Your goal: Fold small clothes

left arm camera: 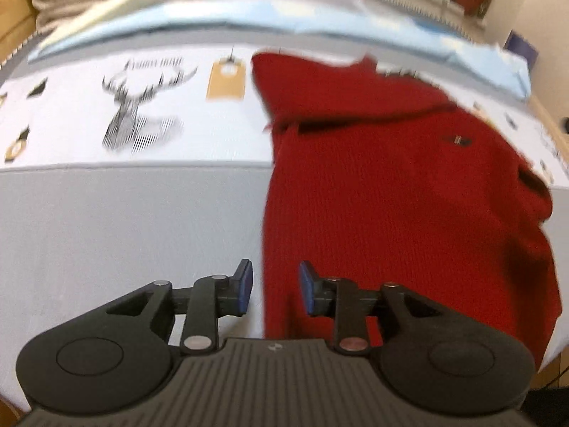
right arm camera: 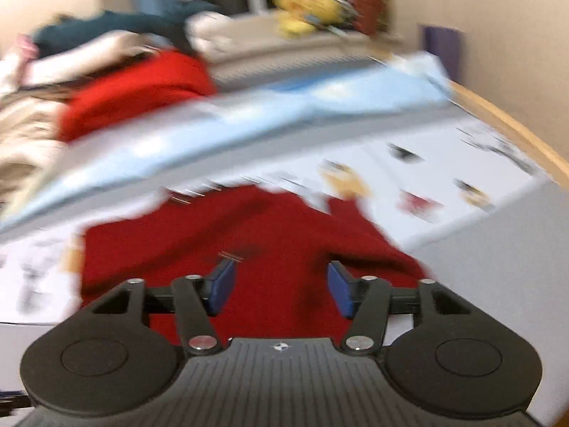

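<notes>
Both the left gripper [left arm camera: 274,290] and right gripper [right arm camera: 281,286] hover released over the red sweater [left arm camera: 391,185], sleeves seemingly tucked in, final folds apparently remaining.

We note both tools, left tool [left arm camera: 274,288] and right tool [right arm camera: 281,286]: black ribbed housings, round side discs, silver pivot screws, blue fingertip pads [left arm camera: 244,286].

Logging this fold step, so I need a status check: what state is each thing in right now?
Left hand-held gripper: open, empty, over the sweater's edge.
Right hand-held gripper: open, empty, above the sweater.
Red sweater: lying on the printed cloth, rumpled, unheld.
Printed cloth: spread flat.
Clothes pile: heaped behind.
</notes>
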`<state>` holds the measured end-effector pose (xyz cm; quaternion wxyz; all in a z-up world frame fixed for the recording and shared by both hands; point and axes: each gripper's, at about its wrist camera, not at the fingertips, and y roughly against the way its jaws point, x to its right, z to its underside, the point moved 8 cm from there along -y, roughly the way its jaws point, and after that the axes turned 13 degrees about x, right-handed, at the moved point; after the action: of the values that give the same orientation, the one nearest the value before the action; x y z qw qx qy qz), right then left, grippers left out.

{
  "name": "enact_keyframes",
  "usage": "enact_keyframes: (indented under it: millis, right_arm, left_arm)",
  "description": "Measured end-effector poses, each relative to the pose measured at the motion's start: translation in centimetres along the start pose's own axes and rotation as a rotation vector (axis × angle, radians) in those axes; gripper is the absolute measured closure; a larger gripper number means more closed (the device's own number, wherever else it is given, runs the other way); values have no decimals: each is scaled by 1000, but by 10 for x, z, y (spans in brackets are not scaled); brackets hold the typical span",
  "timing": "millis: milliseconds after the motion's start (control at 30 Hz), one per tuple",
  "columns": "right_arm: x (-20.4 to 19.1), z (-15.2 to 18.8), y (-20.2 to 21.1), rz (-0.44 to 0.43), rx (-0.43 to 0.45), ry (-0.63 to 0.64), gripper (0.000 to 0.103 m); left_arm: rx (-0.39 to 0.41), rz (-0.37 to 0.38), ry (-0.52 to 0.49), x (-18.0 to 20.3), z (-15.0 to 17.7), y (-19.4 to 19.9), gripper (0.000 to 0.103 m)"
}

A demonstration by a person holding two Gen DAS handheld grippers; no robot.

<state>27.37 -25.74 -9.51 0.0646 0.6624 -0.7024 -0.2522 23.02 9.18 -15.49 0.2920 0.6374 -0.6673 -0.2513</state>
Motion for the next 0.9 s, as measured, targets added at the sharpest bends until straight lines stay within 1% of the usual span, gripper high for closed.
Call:
enact_keyframes:
  millis: [33, 133, 200, 233, 300, 333, 367, 400, 500, 533, 633, 700, 767, 900]
  right_arm:
    - [-17, 2, -3, -34, -3, -8, 40]
    - [-43, 16, -16, -95, -27, -43, 40]
    - [-53, 30, -28, -101, -92, -44, 40]
    - [-58, 33, -34, -102, -110, -42, 40]
    - [-65, 29, -38, -102, -105, -40, 40]
    - [-64, 25, -34, -101, -92, -31, 40]
    - [-59, 20, -36, -84, -71, -21, 40]
    - [-48, 16, -49, -58, -53, -9, 40]
    - [-19, 10, -59, 40, -39, 23, 40]
    - [-9, 9, -60, 62, -36, 20, 40]
    - [19, 5, -60, 100, -30, -16, 40]
    - [36, 4, -58, 134, -12, -26, 40]
    - [50, 3, -59, 173, 5, -21, 42]
    - [74, -1, -66, 194, 6, -53, 48]
  left_arm:
    - [20, 0, -2, 0, -4, -1, 70]
    - [77, -22, -19, 11, -14, -3, 69]
    - [105, -30, -9, 18, -19, -7, 69]
    - [116, -33, -1, 21, -25, -13, 69]
    - [150, -30, 4, 32, -39, -18, 69]
    - [169, -31, -3, 36, -43, -19, 69]
    - [187, -39, -12, 41, -48, -21, 69]
    - [201, -44, -15, 46, -53, -24, 69]
    - [232, -42, -10, 62, -65, -33, 66]
    - [236, -43, -3, 66, -68, -37, 64]
    - [258, -26, -6, 87, -76, -47, 63]
    - [272, -19, -46, 104, -78, -57, 63]
    - [288, -2, -103, 123, -79, -68, 63]
    - [328, 35, -226, 160, -89, -95, 65]
